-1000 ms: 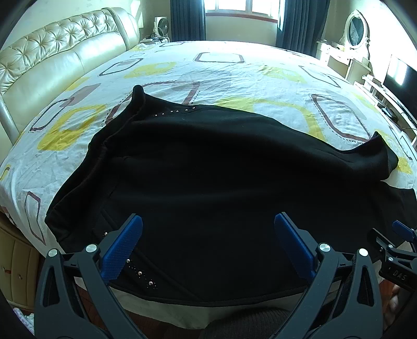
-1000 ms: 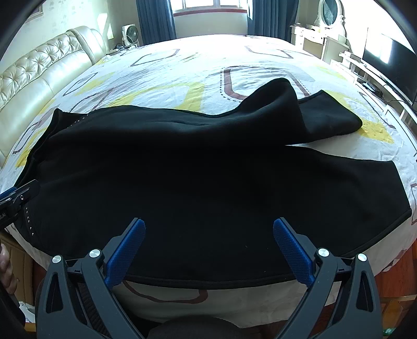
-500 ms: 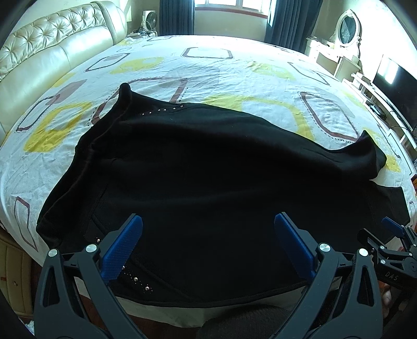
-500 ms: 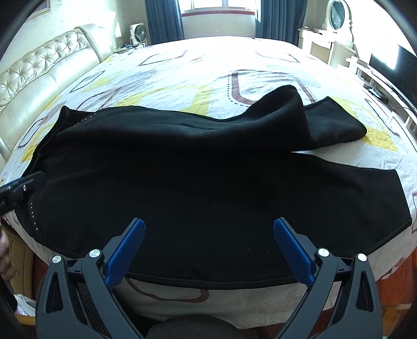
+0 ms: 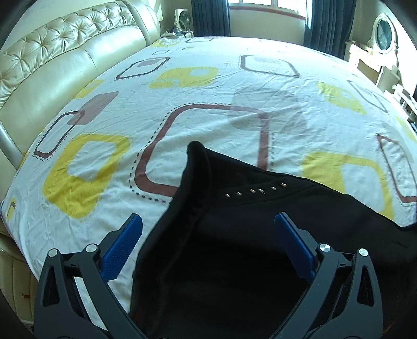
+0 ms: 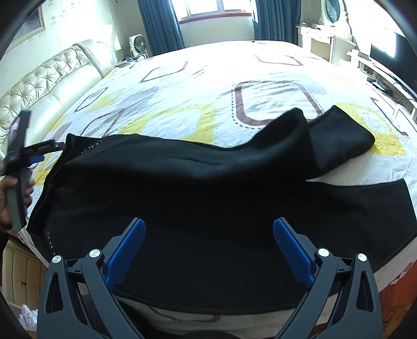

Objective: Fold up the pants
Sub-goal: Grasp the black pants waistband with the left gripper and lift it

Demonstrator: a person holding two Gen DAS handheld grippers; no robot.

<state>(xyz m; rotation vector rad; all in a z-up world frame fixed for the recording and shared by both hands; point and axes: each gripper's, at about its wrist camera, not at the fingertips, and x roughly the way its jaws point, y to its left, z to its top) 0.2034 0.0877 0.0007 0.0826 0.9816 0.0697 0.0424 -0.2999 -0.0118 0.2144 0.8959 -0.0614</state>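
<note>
Right wrist view, nearest first: the right gripper (image 6: 208, 250) hangs with its blue-padded jaws spread wide and nothing between them, just above the near hem of the black pants (image 6: 208, 198). The pants lie flat across the near side of the bed (image 6: 208, 78), waistband to the left with a row of small metal studs (image 6: 49, 241) along its edge, one leg running out to the right and the other folded over behind it. Farther left, the left gripper (image 6: 56, 146) reaches in at the far waistband corner, a hand (image 6: 7, 198) around its handle; from this side its jaws cannot be judged. Some small pale lettering shows on its body but is too blurred to read.

From the left wrist, the left gripper (image 5: 208, 250) also stands with jaws wide apart and empty, the waistband of the pants (image 5: 234, 260) rising to a peak between and beyond them, with a line of studs (image 5: 255, 190) to the right of the peak. Beyond lie the patterned sheet (image 5: 182, 104), the tufted cream headboard (image 5: 65, 52), a small fan (image 5: 183, 19) and dark curtains (image 5: 209, 15) under the window.

Half a second ago the left wrist camera looked across the whole garment from the near edge; now it sits close over the far waistband corner, the sheet filling most of its picture. The right gripper has scarcely shifted, and the pants lie as they did.
</note>
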